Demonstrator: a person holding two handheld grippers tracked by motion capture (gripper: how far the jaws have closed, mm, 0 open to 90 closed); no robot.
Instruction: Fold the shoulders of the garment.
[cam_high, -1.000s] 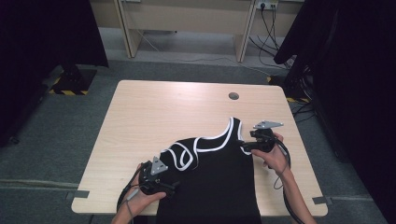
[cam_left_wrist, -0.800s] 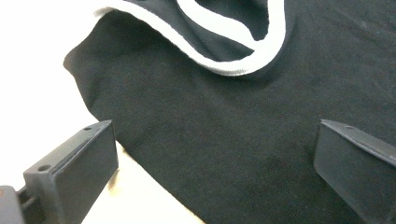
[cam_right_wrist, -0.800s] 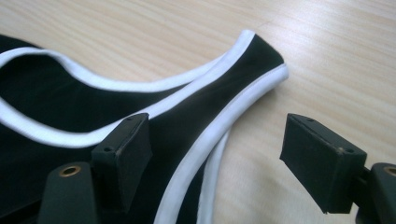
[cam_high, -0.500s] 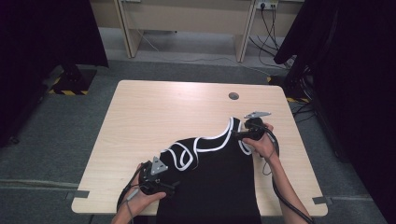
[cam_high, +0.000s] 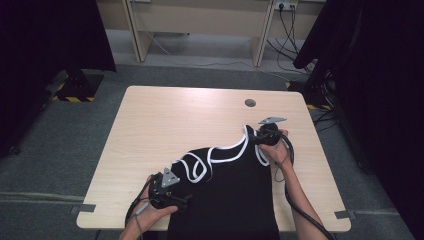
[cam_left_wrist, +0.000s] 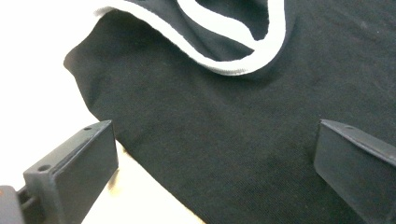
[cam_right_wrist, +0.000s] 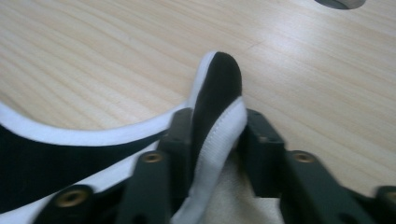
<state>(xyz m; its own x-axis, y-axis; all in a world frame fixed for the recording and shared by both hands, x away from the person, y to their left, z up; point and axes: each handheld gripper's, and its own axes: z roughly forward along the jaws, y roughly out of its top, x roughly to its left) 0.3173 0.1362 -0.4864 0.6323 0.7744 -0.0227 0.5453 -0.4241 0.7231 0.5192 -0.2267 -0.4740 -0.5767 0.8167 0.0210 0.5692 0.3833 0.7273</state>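
Now black top (cam_high: 235, 190) lies flat on table (cam_high: 165, 120), hanging off near edge. Right gripper (cam_right_wrist: 217, 135) just closed, pinching white-edged strap (cam_right_wrist: 217, 93). Left gripper (cam_high: 167, 192) wide open over cloth, holding nothing. Soft, light, floppy (grab trim edges, not middle).

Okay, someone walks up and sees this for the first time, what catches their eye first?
First the black garment with white trim, lying over the near half of the wooden table. Next, the right gripper, whose jaws have just been closing, pinches a trimmed strap end at the garment's far right corner. The left gripper stands open over the black cloth at the near left.
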